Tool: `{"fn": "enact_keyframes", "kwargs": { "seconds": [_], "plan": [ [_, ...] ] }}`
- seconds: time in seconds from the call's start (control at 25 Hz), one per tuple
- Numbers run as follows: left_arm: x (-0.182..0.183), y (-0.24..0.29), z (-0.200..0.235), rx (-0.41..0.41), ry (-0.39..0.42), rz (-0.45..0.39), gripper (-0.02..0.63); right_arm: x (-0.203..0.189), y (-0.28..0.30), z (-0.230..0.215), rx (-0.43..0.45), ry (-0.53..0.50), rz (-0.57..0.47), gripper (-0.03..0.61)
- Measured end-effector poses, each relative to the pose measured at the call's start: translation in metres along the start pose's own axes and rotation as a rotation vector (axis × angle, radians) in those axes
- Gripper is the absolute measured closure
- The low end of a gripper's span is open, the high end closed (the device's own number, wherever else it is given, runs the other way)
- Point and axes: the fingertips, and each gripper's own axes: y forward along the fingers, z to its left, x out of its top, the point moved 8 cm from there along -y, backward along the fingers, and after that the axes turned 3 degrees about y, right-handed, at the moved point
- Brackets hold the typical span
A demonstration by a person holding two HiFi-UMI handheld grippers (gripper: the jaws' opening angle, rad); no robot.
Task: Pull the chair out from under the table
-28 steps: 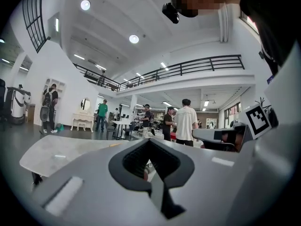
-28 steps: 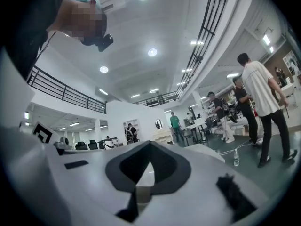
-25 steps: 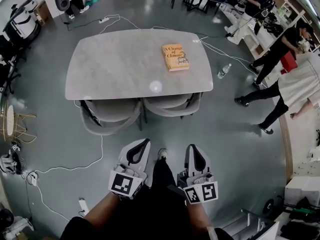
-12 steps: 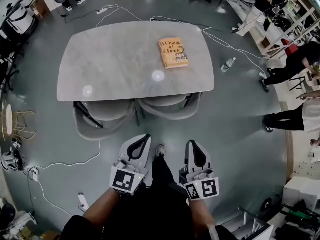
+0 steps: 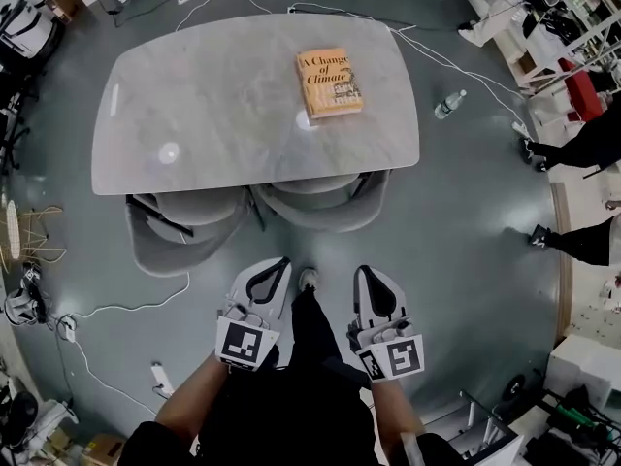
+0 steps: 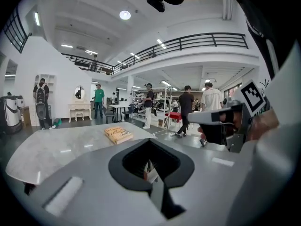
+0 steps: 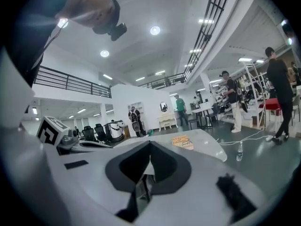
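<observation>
Two grey padded chairs stand tucked under the near edge of the grey marble table (image 5: 213, 105): the left chair (image 5: 179, 236) and the right chair (image 5: 320, 202). An orange book (image 5: 328, 83) lies on the tabletop, and the orange book (image 6: 117, 135) shows again in the left gripper view. My left gripper (image 5: 275, 265) is held over the floor a short way in front of the chairs, shut and empty. My right gripper (image 5: 370, 274) hangs beside it, also shut with nothing in it. Neither touches a chair. Both point towards the table: left gripper (image 6: 149, 142), right gripper (image 7: 150, 144).
A water bottle (image 5: 449, 104) lies on the floor right of the table. White cables (image 5: 126, 309) and a power strip (image 5: 160, 377) run across the floor at left. My shoe (image 5: 309, 280) shows between the grippers. People stand at the far right; equipment lines the left edge.
The table and chairs have drawn nearer and larger in the head view. Both grippers stay shut, side by side, and have moved forward and lower towards the chairs.
</observation>
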Motion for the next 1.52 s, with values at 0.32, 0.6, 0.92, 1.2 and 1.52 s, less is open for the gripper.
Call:
{"fn": "enact_keyframes", "kwargs": {
  "seconds": [0.32,0.6,0.92,1.2,1.52],
  "plan": [
    [-0.018,0.031,0.007,0.020,-0.037,0.058,0.604,-0.021,0.024,-0.022,0.015,-0.001,0.055,0.563],
    [-0.046,0.056,0.001,-0.053,0.198,0.181,0.603,-0.047,0.045,-0.035,0.047,-0.039,0.167,0.560],
    [-0.070,0.084,-0.003,-0.127,0.234,0.277,0.549,-0.070,0.062,-0.050,0.107,-0.129,0.311,0.497],
    [-0.082,0.101,-0.003,-0.176,0.283,0.327,0.477,-0.079,0.075,-0.061,0.135,-0.200,0.384,0.431],
    [-0.097,0.123,-0.006,-0.208,0.402,0.427,0.386,-0.106,0.092,-0.065,0.233,-0.659,0.592,0.370]
  ]
}}
